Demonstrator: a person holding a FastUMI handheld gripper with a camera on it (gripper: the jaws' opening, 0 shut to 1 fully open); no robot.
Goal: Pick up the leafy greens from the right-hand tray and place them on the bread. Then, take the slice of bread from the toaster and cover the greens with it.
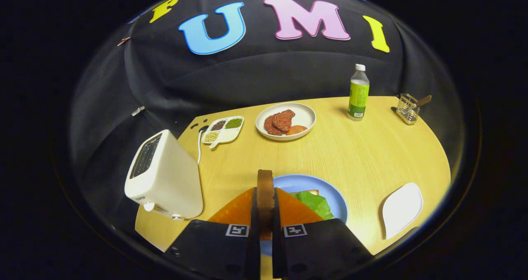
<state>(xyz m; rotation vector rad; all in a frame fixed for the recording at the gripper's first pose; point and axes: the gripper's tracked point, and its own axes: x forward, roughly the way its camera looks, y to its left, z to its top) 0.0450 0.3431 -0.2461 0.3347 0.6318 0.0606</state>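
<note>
My gripper (265, 214) is shut on a slice of bread (265, 193), held upright and edge-on between the two fingers. Just beyond the fingers lies a blue plate (307, 182) with the leafy greens (315, 203) on it, and a sliver of bread (312, 192) peeks out behind the greens. The white toaster (163, 177) stands to the left of the fingers; its slots look dark. An empty white tray (402, 209) lies to the right of the blue plate.
A white plate with meat and a tomato slice (285, 121) sits farther back. A divided dish of grains (222, 130) lies behind the toaster. At the back right stand a green bottle (358, 93) and a wire holder (408, 108). The table edge runs close behind them.
</note>
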